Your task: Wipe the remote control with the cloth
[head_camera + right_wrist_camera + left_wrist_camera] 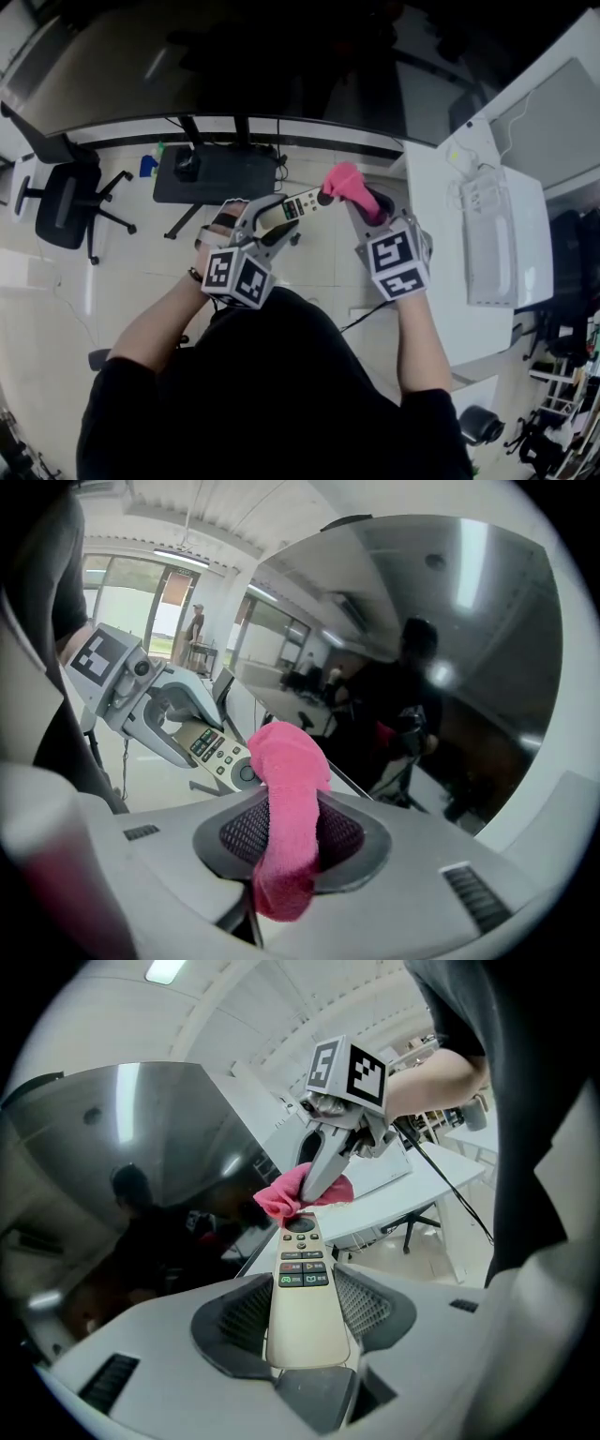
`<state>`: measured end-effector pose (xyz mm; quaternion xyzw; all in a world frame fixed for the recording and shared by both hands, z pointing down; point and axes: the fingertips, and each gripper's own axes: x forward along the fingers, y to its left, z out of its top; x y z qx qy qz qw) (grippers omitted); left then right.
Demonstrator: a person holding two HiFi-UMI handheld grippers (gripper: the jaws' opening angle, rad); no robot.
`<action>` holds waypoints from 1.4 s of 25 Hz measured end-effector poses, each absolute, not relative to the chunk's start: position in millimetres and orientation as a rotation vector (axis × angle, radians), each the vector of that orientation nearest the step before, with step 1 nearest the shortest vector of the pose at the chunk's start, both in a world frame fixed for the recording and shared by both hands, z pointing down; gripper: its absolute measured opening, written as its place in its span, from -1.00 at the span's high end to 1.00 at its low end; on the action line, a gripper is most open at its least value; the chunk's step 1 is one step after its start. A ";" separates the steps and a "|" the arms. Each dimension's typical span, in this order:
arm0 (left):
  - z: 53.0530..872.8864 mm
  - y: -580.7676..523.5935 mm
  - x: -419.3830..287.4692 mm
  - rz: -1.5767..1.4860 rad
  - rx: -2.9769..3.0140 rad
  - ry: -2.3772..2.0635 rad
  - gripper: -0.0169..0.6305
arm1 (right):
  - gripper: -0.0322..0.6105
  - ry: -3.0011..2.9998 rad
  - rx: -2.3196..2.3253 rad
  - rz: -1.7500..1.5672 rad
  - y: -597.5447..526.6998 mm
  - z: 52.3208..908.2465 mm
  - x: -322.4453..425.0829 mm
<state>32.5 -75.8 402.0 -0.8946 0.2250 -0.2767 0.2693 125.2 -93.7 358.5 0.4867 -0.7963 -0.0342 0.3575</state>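
Note:
A cream remote control (302, 1288) with dark buttons sits lengthwise between the jaws of my left gripper (305, 1312), which is shut on it; in the head view the remote (298, 205) points right from the left gripper (267, 223). My right gripper (286, 832) is shut on a pink cloth (286, 799) that stands up between its jaws. In the head view the cloth (352, 187) touches the far tip of the remote, held by the right gripper (370, 214). The left gripper view shows the cloth (292, 1192) bunched against the remote's tip.
Both grippers are held in the air over a pale floor. A long dark table (187, 66) runs along the top, a white desk (469, 281) stands at the right, an office chair (66, 202) at the left and a black case (216, 173) lies on the floor.

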 end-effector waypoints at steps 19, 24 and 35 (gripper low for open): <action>341.8 -115.3 0.7 1.500 -3.995 0.141 0.30 | 0.56 -2.990 1.018 0.498 -47.1 353.6 14.9; 335.8 -94.9 7.8 1.256 -4.031 -0.046 0.30 | 0.56 -2.996 1.052 0.486 -55.6 345.3 23.0; 337.7 -45.8 22.8 0.833 -4.060 -0.473 0.30 | 0.56 -3.005 1.288 0.387 -87.1 303.7 88.6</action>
